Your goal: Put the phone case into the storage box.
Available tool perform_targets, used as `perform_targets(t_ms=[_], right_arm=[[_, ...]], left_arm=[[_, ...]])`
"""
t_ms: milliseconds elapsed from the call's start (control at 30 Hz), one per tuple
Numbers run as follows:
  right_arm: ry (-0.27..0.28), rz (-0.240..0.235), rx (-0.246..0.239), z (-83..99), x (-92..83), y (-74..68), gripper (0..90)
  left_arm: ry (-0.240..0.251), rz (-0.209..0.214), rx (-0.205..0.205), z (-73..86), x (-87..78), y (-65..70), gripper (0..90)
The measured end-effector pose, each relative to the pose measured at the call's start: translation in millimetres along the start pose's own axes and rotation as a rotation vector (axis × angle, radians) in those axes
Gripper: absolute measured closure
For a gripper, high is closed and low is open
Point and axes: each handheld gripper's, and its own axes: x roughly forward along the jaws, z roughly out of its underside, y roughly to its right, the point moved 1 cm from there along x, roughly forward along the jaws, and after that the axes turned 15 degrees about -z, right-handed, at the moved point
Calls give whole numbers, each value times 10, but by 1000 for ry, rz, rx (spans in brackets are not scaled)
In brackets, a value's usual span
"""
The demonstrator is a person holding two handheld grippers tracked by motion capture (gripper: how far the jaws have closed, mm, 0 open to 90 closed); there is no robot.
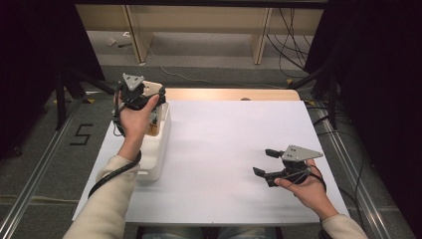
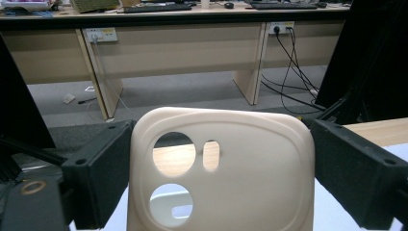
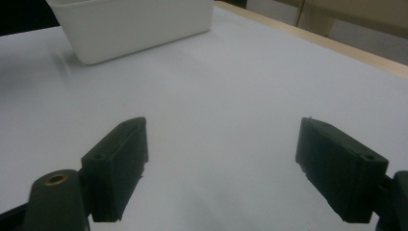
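A beige phone case [image 1: 154,88] with round camera cut-outs is held at the table's far left, above the far end of a white bin [image 1: 160,149]. My left gripper [image 1: 147,92] is shut on it; in the left gripper view the case [image 2: 240,183] stands upright between the two black jaws of that gripper [image 2: 221,132], gripped by its side edges. At the table's near right, my right gripper [image 1: 263,162] is open, low over the white surface. Nothing lies between its jaws in the right gripper view [image 3: 223,130], where the bin [image 3: 134,29] stands far off.
The white tabletop [image 1: 224,144] has a wooden strip [image 1: 229,94] along its far edge. Beyond it are pale desks [image 2: 183,48], loose cables [image 1: 291,45] on the grey floor and black stands on both sides. A taped "5" [image 1: 81,134] marks the floor at left.
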Motion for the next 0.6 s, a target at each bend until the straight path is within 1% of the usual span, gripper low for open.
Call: perform_targets(t_ms=[600], right_arm=[[1, 0, 1, 1, 1, 0, 197]], left_arm=[[-10, 1, -10, 48, 48, -23, 110]])
